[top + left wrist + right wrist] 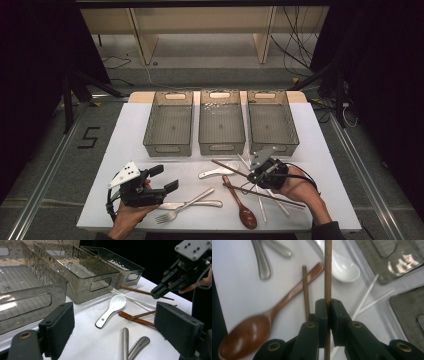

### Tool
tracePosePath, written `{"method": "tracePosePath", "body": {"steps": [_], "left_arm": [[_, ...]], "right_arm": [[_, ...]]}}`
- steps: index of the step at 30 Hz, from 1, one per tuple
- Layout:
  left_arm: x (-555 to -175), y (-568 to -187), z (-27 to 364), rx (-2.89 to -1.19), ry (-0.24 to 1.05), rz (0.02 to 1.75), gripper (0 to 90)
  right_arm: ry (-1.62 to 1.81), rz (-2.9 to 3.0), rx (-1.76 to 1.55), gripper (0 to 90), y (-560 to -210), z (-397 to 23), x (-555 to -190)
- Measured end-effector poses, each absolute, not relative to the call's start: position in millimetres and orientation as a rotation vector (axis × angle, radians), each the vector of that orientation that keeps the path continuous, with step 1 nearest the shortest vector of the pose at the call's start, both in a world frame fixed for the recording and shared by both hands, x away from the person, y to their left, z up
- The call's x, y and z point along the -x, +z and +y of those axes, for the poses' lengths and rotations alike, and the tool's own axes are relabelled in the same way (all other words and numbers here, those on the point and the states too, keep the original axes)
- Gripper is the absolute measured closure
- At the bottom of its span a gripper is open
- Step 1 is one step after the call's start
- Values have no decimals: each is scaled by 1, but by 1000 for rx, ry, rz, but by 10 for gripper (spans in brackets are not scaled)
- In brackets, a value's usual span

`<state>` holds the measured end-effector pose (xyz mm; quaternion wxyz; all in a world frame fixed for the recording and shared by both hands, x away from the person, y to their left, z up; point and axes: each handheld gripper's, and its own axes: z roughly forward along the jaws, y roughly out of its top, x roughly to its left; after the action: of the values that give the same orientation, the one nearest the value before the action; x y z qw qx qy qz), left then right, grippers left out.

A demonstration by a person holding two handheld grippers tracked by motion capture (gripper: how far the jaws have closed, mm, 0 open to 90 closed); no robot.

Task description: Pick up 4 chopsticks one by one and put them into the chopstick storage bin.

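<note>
My right gripper (252, 176) hovers just above the table in front of the right bin, shut on a brown chopstick (227, 167) that juts out to the left. In the right gripper view the jaws (327, 303) pinch this chopstick (327, 270) tightly. A second brown chopstick (270, 196) lies on the table beneath, across a brown wooden spoon (241, 204). My left gripper (165, 178) rests at the front left, open, with nothing between its pads (60, 327). From the left gripper view, the right gripper (157, 293) holds its chopstick (135, 290) above the table.
Three clear grey bins (169, 148) (221, 148) (274, 145) stand in a row at the back. A white ceramic spoon (218, 171), white chopsticks (261, 204), a metal fork (182, 206) and another metal utensil (192, 204) lie on the white table.
</note>
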<state>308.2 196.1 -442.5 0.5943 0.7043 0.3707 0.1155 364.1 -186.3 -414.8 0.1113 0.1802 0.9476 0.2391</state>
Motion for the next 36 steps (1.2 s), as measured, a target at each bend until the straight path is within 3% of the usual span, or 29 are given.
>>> {"method": "tracePosePath", "body": {"steps": [16,36], "left_arm": [[-308,-442,198,-1631,277,867,163],[-308,-442,200,-1615,285,879,163]], "right_arm": [[997,2689,-818,852,-394,-148,-387],[1105,2627,-954,852,-378,-95,-430]]}}
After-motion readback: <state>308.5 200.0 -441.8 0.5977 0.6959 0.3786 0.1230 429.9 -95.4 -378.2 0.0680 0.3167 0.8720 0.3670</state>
